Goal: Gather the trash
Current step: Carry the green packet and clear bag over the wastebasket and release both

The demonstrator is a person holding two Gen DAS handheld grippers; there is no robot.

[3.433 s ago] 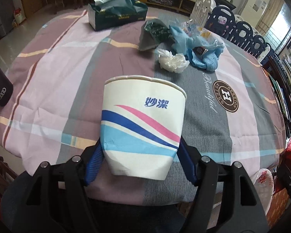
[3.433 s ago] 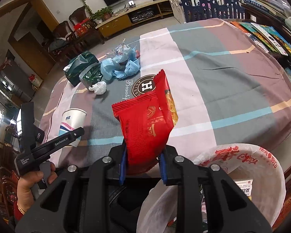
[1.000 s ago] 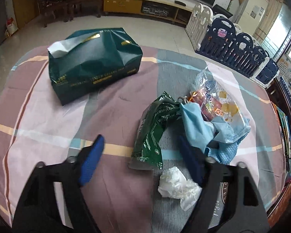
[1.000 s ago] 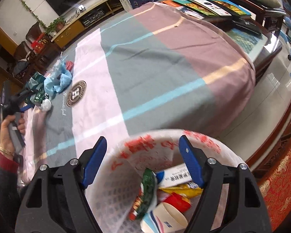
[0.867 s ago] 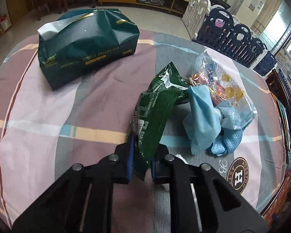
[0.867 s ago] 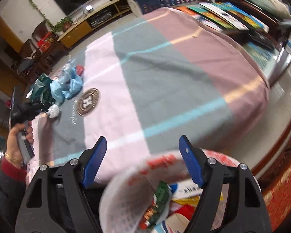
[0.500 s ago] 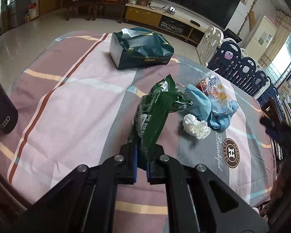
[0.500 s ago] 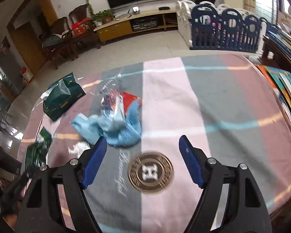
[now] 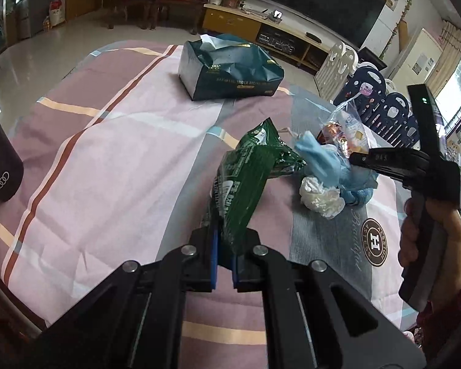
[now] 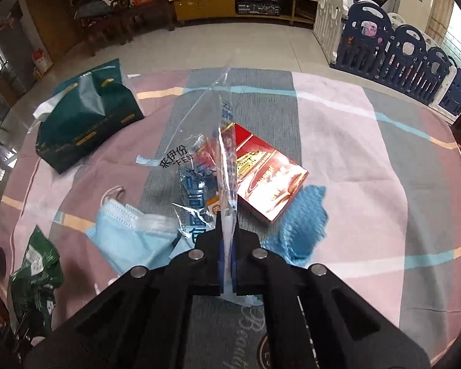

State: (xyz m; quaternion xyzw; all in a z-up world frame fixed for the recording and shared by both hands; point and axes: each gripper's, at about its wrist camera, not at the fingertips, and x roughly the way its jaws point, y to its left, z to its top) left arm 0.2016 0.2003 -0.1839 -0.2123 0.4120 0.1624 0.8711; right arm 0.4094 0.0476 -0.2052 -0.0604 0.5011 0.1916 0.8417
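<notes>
The left gripper (image 9: 223, 256) has its fingers clamped on the bottom edge of the green snack wrapper (image 9: 246, 178). The wrapper stands up and away from the fingers, clear of the bench (image 9: 107, 160).

- Risk: the grip covers only a narrow strip of thin film. A quick swing may pull the strip out from between the fingers.
- Risk: the upper end of the wrapper lies close to the blue face mask (image 9: 318, 161) and the crumpled white tissue (image 9: 321, 195), both ahead and to the right of the fingers. A sideways sweep may drag them across the bench.

The right gripper (image 10: 229, 264) has just closed; its fingers are together on the near edge of the clear plastic bag (image 10: 221, 153), which rises straight ahead of them.

- Risk: the bag looks slippery and the grip sits at its very edge, so the bag may slide free.
- Risk: the bag appears to touch the red carton (image 10: 267, 178) just right of the fingers and the face mask just left of them. A lift may shift either item.
- Risk: the two grippers work close together. A crossing path may cause contact.

The blue cloth (image 10: 301, 224) lies just right of the fingers. The green tissue pack (image 10: 83, 123) lies well apart, ahead and to the left.
</notes>
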